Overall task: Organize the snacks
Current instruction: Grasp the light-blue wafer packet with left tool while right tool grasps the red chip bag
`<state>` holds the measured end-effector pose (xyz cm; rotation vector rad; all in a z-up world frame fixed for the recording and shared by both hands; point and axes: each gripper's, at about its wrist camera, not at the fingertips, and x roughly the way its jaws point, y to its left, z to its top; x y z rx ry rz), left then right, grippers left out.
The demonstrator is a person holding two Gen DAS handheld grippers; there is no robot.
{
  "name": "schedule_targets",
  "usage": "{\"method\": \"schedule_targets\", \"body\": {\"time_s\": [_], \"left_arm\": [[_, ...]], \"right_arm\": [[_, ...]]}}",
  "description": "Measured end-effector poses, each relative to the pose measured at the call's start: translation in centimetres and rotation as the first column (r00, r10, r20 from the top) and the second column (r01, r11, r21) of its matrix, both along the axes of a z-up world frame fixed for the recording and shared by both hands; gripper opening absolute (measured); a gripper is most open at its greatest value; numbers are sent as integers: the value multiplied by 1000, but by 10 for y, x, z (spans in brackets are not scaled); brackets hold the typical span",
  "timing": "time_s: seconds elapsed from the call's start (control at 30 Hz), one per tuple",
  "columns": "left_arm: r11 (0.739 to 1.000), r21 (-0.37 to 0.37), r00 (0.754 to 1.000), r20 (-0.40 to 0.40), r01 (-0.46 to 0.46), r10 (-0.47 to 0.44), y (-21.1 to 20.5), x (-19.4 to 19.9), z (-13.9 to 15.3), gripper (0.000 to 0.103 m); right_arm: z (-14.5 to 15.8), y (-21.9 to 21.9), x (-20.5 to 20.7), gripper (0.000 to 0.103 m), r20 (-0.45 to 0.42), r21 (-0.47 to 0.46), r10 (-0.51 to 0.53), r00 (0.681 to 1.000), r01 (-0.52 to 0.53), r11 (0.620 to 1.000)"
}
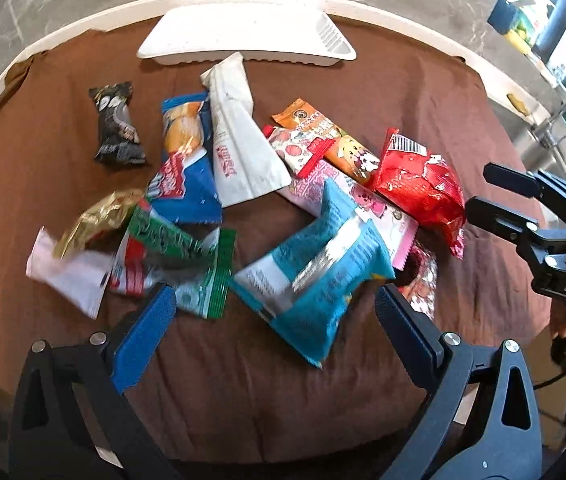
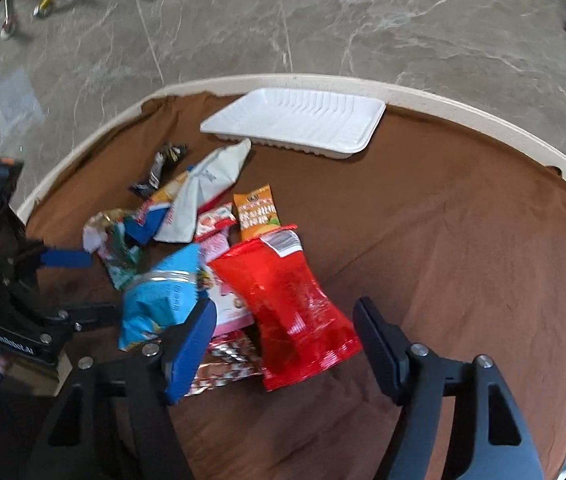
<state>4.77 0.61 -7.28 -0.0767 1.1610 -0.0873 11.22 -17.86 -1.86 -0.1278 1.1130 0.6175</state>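
Several snack packets lie heaped on a brown cloth (image 1: pixel 423 92). My left gripper (image 1: pixel 275 308) is open just above a teal packet (image 1: pixel 315 272), which lies between its blue-padded fingers (image 1: pixel 151 320). A green packet (image 1: pixel 187 264) sits by the left finger. My right gripper (image 2: pixel 285 320) is open with a red packet (image 2: pixel 291 300) lying between its fingers; the pads do not press on it. In the left wrist view the right gripper (image 1: pixel 477 188) hovers at the edge of that red packet (image 1: pixel 419 188). An empty white tray (image 1: pixel 243 36) stands behind the heap.
A black packet (image 1: pixel 117 124) lies apart at the left. Blue (image 1: pixel 187 160), white (image 1: pixel 239 140), orange (image 1: pixel 323 128), pink (image 1: pixel 363 204) and gold (image 1: pixel 99 216) packets overlap in the heap. The table's cream rim (image 2: pixel 483 120) curves behind the tray (image 2: pixel 295 120); marble floor beyond.
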Motion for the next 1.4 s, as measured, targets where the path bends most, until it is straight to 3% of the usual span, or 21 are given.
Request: {"method": "schedule_targets", "body": {"time_s": [0.3,0.37,0.4,0.43,0.53,0.6,0.7,0.93,1.17,1.4], "left_arm": [[988,91,992,1,122,-123,-12,23,-20,98],[984,91,988,8,153,-155,-13,27,-24,88],[981,79,984,14,175,-176,-14,28,-26,74],[979,53,980,12,199,-200,-15,30,-28,61],[974,9,974,15,227,-227,-17,35,-32,50],[971,-4,971,25,240,-240,-18,36,-33,47],[967,-9,966,32,255,-255,-22,36,-34,42],[962,-112,968,19,249,-249,-10,41,-31,30],[946,-224,972,40,236,-233,-2,45,-11,30],[920,-306,970,77,244,-232,6,53,12,30]], "right_arm": [[-28,20,14,73,-23,-111,130,991,-132,985],[-33,22,16,66,-40,-119,145,989,-149,982],[-36,23,17,58,-52,-117,156,986,-161,980],[-37,24,17,56,-58,-119,161,985,-166,979],[-38,25,17,48,-49,-126,182,982,-186,974],[-37,26,16,35,-50,-126,193,980,-198,972],[-35,27,15,30,-50,-125,191,980,-196,973],[-25,9,20,28,-107,1,105,989,-106,994],[-8,-9,24,28,-154,125,27,988,-7,992],[4,-19,32,28,-224,250,-32,974,89,964]]}}
